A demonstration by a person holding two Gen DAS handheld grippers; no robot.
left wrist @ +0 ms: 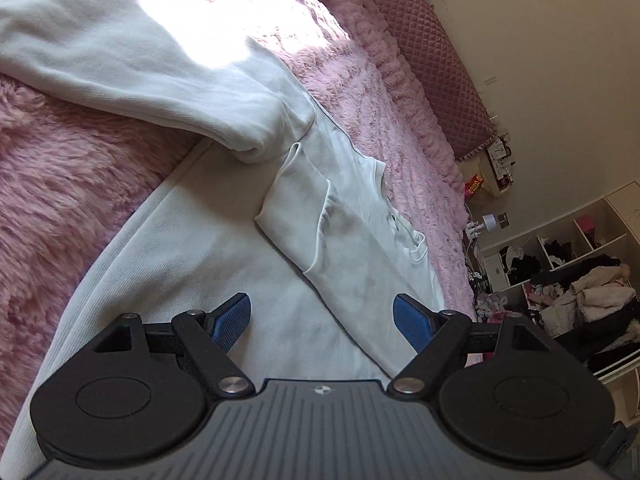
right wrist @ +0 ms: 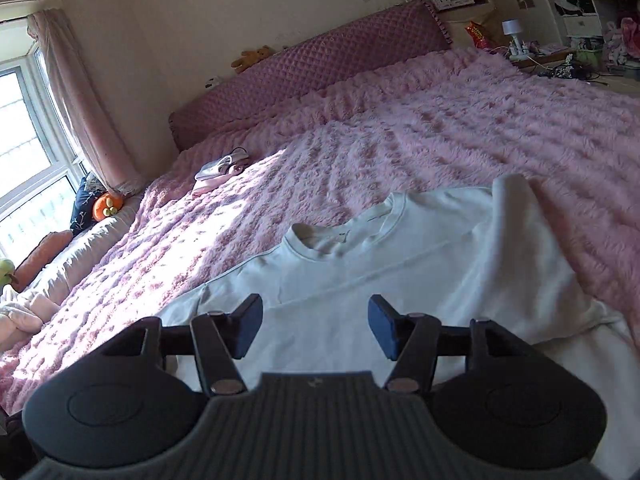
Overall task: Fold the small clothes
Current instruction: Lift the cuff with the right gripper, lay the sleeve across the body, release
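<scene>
White sweatshirt (right wrist: 360,280) lies spread on the pink fuzzy blanket (right wrist: 440,128) of the bed, one sleeve (right wrist: 516,216) folded over its body. Left gripper (left wrist: 322,320) and right gripper (right wrist: 315,330) both hover above it, jaws wide, holding nothing.

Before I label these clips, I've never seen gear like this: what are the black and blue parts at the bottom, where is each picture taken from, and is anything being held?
They are hand-held two-finger grippers, one in each of a person's hands, each with a camera looking along its fingers. One picture shows the left gripper, the other the right gripper. Both stand open over a white sweatshirt spread on a fluffy pink blanket on a bed. One sleeve is folded across it. Nothing is held.
</scene>
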